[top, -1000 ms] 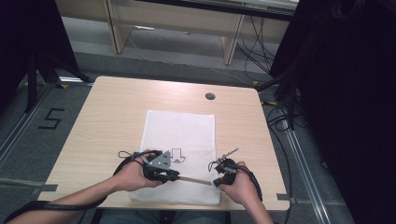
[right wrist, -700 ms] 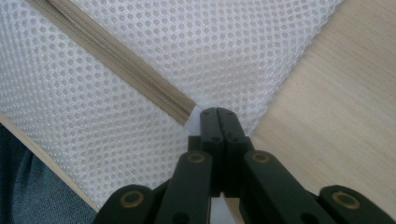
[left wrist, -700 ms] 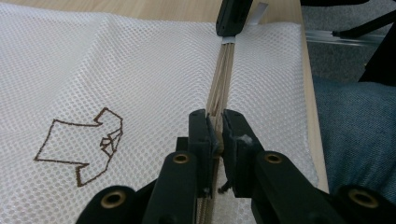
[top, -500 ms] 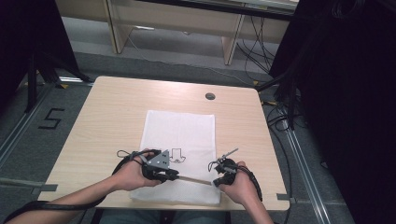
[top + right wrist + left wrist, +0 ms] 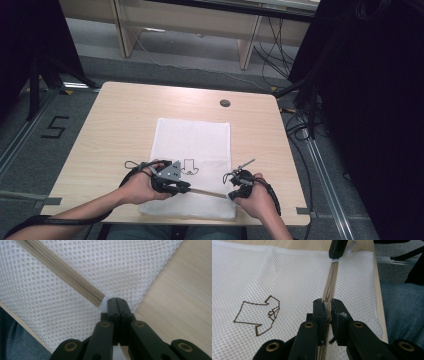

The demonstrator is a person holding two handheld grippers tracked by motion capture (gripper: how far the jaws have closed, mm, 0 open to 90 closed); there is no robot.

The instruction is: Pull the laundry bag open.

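A white mesh bag is lying flat on the bench, its near edge reaching almost to the bench's near edge. A tan zipper is running left to right across the bag's near part, and a brown shirt outline is printed just beyond it.

In the left gripper view, the zipper is stretching away from the camera, with the shirt outline lying to its left on the mesh. The left hand-held gripper is pinching the zipper near the middle of the bag; its pads are pressing on the tan tape from both sides.

The right hand-held gripper is gripping the zipper's right end, close to the bag's near right corner. In the right gripper view, its jaws are pressed together on the white tab where the zipper ends; bare bench is showing beside the mesh.

A person's two forearms are entering from the near side, each hand wrapping a gripper body. A round grommet is sitting in the bench's far right part, well apart from the bag. A "5" mark is lying on the floor to the left.
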